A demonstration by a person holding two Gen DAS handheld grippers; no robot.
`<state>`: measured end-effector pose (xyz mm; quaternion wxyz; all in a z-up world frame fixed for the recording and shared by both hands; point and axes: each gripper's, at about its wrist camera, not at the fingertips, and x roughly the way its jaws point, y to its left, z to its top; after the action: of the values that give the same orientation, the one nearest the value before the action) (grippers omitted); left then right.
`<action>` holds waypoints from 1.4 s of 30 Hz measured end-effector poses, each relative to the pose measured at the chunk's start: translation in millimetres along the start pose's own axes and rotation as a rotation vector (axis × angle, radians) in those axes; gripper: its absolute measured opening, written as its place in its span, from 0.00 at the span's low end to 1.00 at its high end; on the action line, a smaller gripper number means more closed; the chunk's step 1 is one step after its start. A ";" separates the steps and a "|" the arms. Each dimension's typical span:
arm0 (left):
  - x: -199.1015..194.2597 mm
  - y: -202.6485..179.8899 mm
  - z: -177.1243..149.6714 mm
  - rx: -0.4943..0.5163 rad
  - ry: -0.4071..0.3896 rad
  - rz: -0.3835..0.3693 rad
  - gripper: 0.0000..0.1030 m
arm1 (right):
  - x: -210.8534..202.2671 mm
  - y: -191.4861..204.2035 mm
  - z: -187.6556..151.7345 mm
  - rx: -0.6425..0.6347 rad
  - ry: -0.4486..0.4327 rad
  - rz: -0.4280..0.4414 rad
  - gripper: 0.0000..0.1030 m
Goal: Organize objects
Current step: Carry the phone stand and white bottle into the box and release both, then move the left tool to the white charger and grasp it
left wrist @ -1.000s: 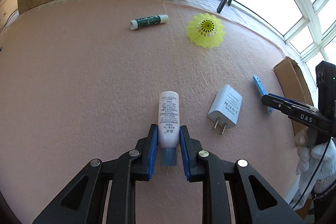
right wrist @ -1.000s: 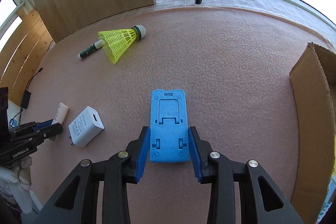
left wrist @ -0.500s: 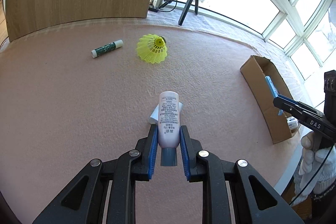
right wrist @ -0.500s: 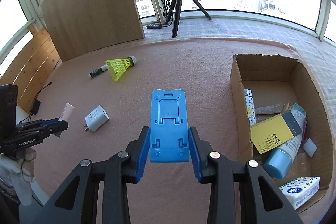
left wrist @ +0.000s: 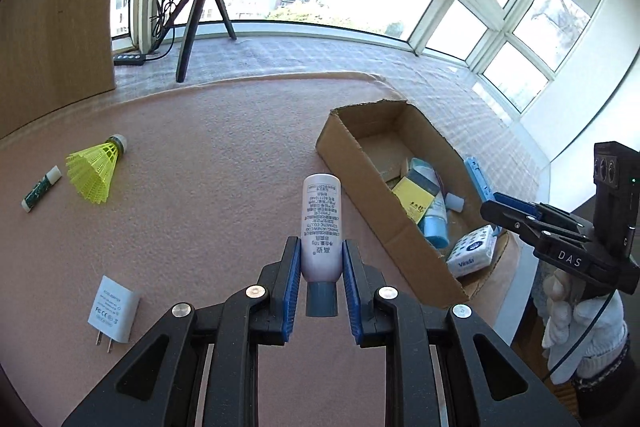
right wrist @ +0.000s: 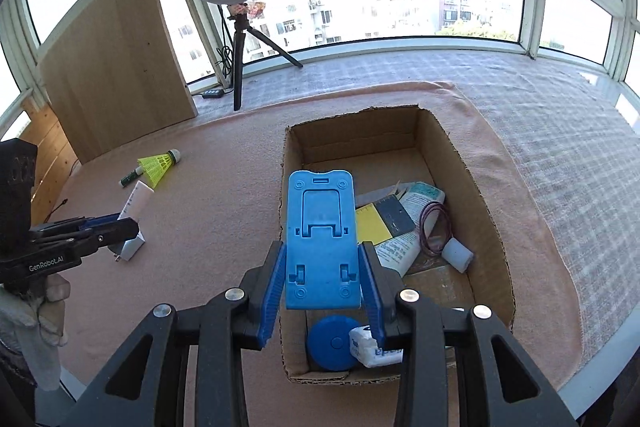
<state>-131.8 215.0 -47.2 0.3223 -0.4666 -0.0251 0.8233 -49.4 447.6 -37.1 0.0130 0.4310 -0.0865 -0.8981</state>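
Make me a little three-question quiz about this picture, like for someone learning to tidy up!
1. True or false: the left gripper is shut on the white tube.
2. What is the right gripper carrying? A) yellow shuttlecock B) blue phone stand C) white charger
3. Fill in: the shuttlecock lies on the pink mat next to a small green ____.

Key
1. True: the jaws press both sides of the tube.
2. B: the blue phone stand sits between the jaws, above the cardboard box.
3. Stick: the green stick lies beside the shuttlecock, and the white charger is on the mat too.
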 end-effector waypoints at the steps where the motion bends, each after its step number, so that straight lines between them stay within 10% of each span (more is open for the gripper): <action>1: 5.2 -8.8 4.2 0.014 0.002 -0.009 0.21 | -0.6 -6.3 -0.4 0.008 -0.001 -0.008 0.32; 16: 83.8 -94.1 51.8 0.137 0.044 -0.066 0.22 | 4.0 -54.0 -2.1 0.051 0.010 -0.050 0.32; 20: 83.6 -94.4 59.1 0.102 0.010 -0.062 0.64 | 3.0 -54.8 -1.2 0.058 0.021 0.014 0.61; 42: 29.4 -63.9 42.0 0.127 -0.030 0.058 0.64 | 1.9 -22.9 -2.5 0.078 0.030 0.036 0.66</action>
<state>-142.8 292.7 -23.7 0.3268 -0.4335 0.0358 0.8391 -47.4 469.6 -44.0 0.0136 0.4428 -0.1293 -0.8872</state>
